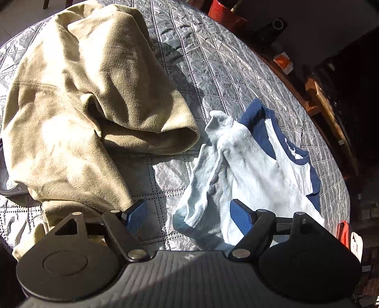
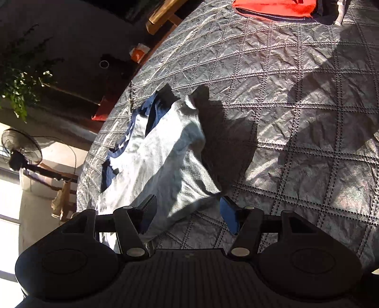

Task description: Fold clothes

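The left hand-held gripper [image 1: 188,216] sits at 6 o'clock in the left wrist view with its blue-padded jaws spread wide and nothing between them. Its right finger [image 1: 241,216] lies over the near hem of a white T-shirt with navy trim [image 1: 255,170]; whether it touches the cloth I cannot tell. The shirt lies rumpled from centre toward 4 o'clock on the grey quilted cover [image 1: 213,61], one corner pulled up into a peak and the navy collar toward 2 o'clock. A beige fleece garment [image 1: 78,99] is heaped from 9 to 11 o'clock, just beside the shirt with a strip of quilt between them; its lower edge reaches the left finger [image 1: 135,216]. A red object [image 1: 343,233] shows at the cover's edge at 4 o'clock.

In the right wrist view, the right hand-held gripper [image 2: 188,216] is also at 6 o'clock, jaws apart and empty. The same white T-shirt [image 2: 161,161] runs from centre toward 7 o'clock, its near hem falling between and behind the jaws, close to the left finger [image 2: 148,213]. The quilted cover [image 2: 296,106] fills the right half, crossed by hard shadows. An orange-red zippered item [image 2: 274,7] lies at 12 o'clock on the cover's far side. Off the cover, a standing fan [image 2: 21,147] is at 9 o'clock and a leafy plant [image 2: 19,90] at 10 o'clock.
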Demonstrator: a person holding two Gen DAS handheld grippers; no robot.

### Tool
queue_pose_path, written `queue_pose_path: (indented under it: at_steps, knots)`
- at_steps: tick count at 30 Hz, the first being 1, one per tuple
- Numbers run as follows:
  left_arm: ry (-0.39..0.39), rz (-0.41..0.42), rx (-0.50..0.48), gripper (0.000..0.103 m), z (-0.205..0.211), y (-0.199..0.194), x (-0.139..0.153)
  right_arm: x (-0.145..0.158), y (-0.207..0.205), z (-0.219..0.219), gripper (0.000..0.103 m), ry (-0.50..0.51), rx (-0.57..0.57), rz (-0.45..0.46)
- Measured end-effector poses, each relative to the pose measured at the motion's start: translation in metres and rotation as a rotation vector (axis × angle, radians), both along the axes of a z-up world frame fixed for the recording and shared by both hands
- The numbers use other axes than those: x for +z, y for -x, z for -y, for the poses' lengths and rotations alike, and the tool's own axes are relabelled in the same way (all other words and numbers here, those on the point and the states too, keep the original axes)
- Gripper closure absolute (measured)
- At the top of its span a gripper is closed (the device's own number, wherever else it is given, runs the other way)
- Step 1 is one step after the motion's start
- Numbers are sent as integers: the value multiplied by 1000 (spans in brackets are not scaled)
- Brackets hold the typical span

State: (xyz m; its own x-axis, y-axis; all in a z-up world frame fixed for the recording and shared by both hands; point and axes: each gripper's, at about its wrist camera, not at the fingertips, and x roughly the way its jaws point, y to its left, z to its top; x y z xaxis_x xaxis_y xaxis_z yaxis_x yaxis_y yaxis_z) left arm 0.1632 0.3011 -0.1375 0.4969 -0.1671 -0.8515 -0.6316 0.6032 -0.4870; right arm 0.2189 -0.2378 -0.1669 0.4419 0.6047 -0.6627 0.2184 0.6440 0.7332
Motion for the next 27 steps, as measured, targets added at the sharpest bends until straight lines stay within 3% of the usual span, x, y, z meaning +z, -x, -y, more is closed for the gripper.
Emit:
queue_pose_path:
  at_steps: [4, 10, 19, 23, 27]
  knots:
    - [100, -23, 44, 33, 2, 8, -17, -30, 13, -8, 43, -128, -93, -93]
    - [257, 23, 125, 24, 0, 6, -34, -51, 9, -10, 43, -229, -200, -98]
    - [220, 30, 147, 6, 12, -13, -36, -65, -8, -31, 45, -318, -263, -43]
    - [200, 37, 141, 7, 12, -19, -34, -67, -14, -39, 50, -322, -276, -31]
    - [133, 27, 98, 30, 20, -28, -29, -68, -22, -42, 52, -331, -287, -30]
